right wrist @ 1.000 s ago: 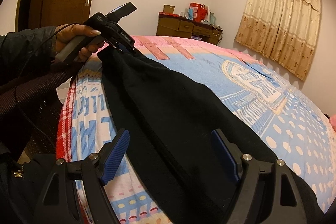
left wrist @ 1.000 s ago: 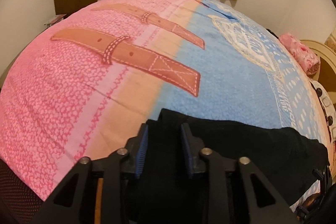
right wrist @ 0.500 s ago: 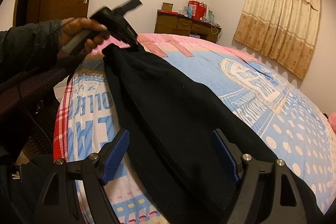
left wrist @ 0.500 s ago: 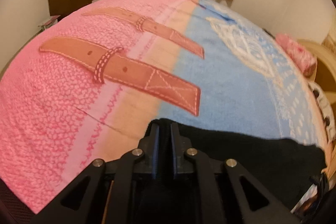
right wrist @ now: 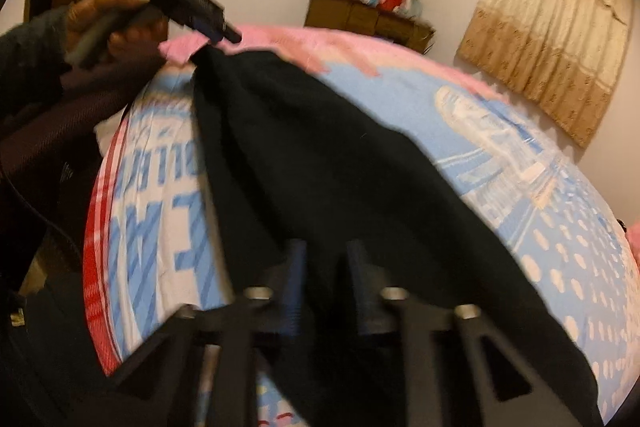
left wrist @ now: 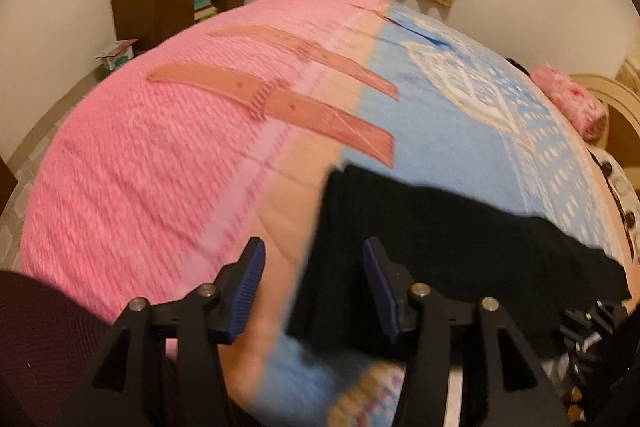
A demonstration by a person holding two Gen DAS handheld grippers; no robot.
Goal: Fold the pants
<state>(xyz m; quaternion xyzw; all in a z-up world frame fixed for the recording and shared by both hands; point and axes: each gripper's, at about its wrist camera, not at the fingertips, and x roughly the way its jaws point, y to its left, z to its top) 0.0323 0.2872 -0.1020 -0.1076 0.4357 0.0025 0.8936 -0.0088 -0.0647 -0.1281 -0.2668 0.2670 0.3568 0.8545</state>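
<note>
Two tools work black pants (left wrist: pixel 440 227) on the bed (left wrist: pixel 160 167): left tool (left wrist: pixel 314 287) just opened, holding nothing; right tool (right wrist: pixel 322 291) just closed, pinching the cloth.

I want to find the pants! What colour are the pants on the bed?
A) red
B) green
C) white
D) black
D: the pants lying across the pink and blue bed are plainly black.
</note>
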